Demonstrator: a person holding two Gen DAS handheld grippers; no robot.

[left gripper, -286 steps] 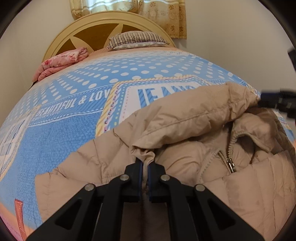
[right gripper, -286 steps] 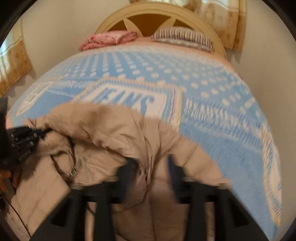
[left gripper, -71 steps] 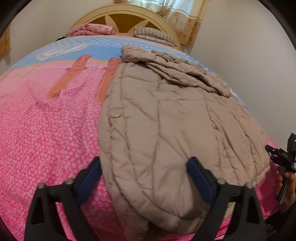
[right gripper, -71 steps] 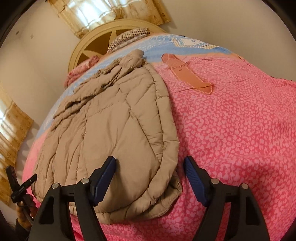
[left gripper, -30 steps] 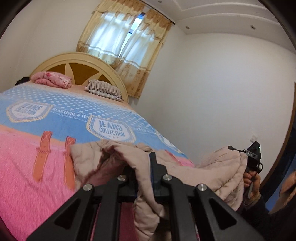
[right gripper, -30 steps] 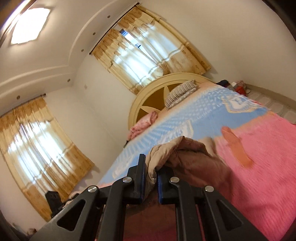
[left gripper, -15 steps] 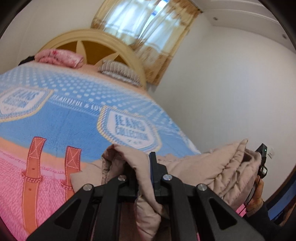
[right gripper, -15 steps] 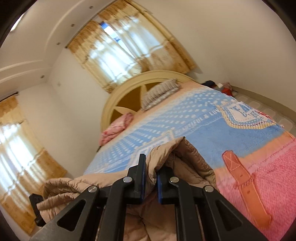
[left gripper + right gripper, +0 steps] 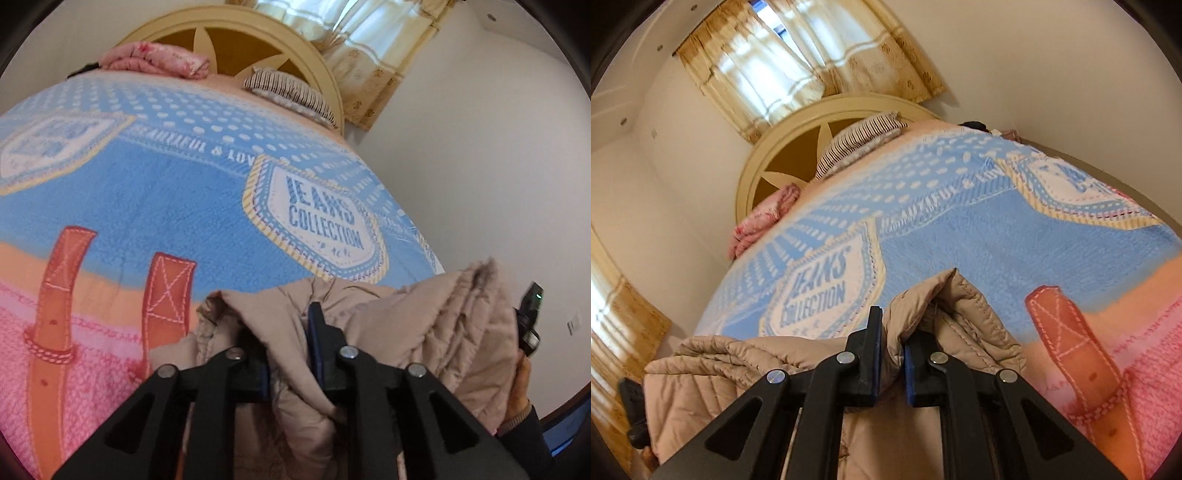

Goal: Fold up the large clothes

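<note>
Striped pillow (image 9: 291, 94), pink blanket (image 9: 155, 59) (folded) against headboard (image 9: 229, 35).

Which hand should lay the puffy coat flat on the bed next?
Probably the right gripper: it is clamped on the coat. The left gripper is opening, with the fabric slack between its jaws, so it can't steer much.

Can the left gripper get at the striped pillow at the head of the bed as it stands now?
Probably not. The left gripper has a fold of the beige jacket between its opening jaws, and the striped pillow lies far up by the headboard, with much blanket between them.
</note>
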